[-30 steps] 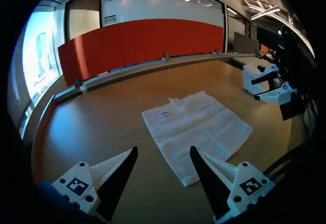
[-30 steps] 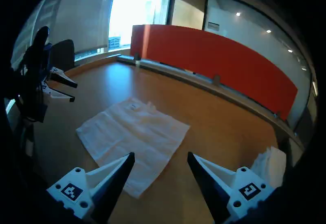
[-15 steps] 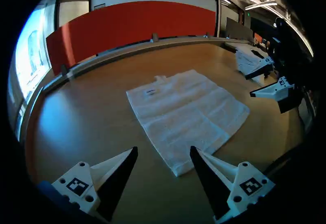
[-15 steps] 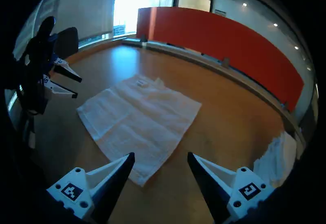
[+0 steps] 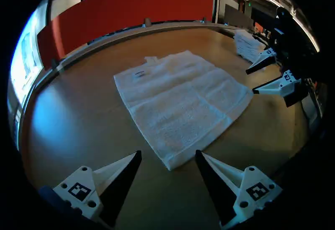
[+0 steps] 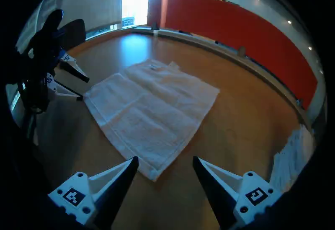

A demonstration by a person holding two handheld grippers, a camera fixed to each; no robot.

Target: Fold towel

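Note:
A white towel (image 5: 180, 98) lies spread flat on the wooden table (image 5: 75, 117), a small label near its far edge. My left gripper (image 5: 167, 167) hangs open just above the towel's near corner, nothing between its fingers. In the right gripper view the same towel (image 6: 148, 106) lies ahead, and my right gripper (image 6: 164, 170) is open over its other near corner. Each view also catches the other gripper farther off: the right gripper (image 5: 261, 77) by the towel's right corner, the left gripper (image 6: 73, 85) by its left corner.
A stack of folded white towels (image 5: 248, 45) sits at the far right of the table, seen also as the towel stack (image 6: 293, 158) at the right edge. A red partition (image 5: 125, 14) runs along the table's far side. Bare wood surrounds the towel.
Both grippers have come down and forward toward the towel, which now appears larger and closer; its near corners now lie just ahead of the fingertips. The towel itself has not moved.

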